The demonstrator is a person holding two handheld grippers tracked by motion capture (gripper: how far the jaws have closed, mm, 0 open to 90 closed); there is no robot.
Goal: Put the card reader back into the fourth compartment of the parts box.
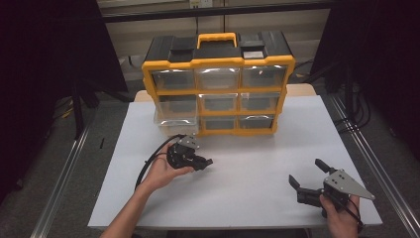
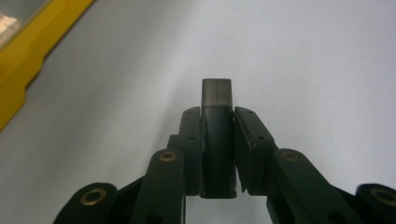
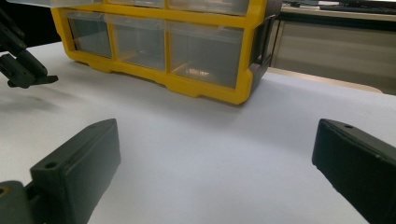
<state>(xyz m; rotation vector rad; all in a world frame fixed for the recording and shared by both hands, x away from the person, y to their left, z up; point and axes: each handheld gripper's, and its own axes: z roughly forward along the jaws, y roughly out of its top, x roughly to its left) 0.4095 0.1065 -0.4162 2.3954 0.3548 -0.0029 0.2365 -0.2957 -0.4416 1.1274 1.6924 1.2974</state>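
My left gripper (image 1: 208, 162) hovers over the white table, in front of a yellow and black drawer organizer (image 1: 218, 63). In the left gripper view it (image 2: 217, 114) is shut on a small dark block (image 2: 216, 95) with a grey tip that sticks out past the jaws. A corner of the organizer (image 2: 18, 70) shows at the upper left. My right gripper (image 1: 306, 171) is near the table's front right, jaws wide apart with nothing between them. The right gripper view looks across its open jaws (image 3: 215, 144) at the organizer (image 3: 205, 88), with the left gripper (image 3: 23, 70) at far left.
The organizer's clear bottom-left drawer (image 1: 173, 122) is pulled partway out toward me. White table surface (image 1: 252, 148) stretches between the two grippers. Dark stands and cables (image 1: 354, 99) flank the table on both sides.
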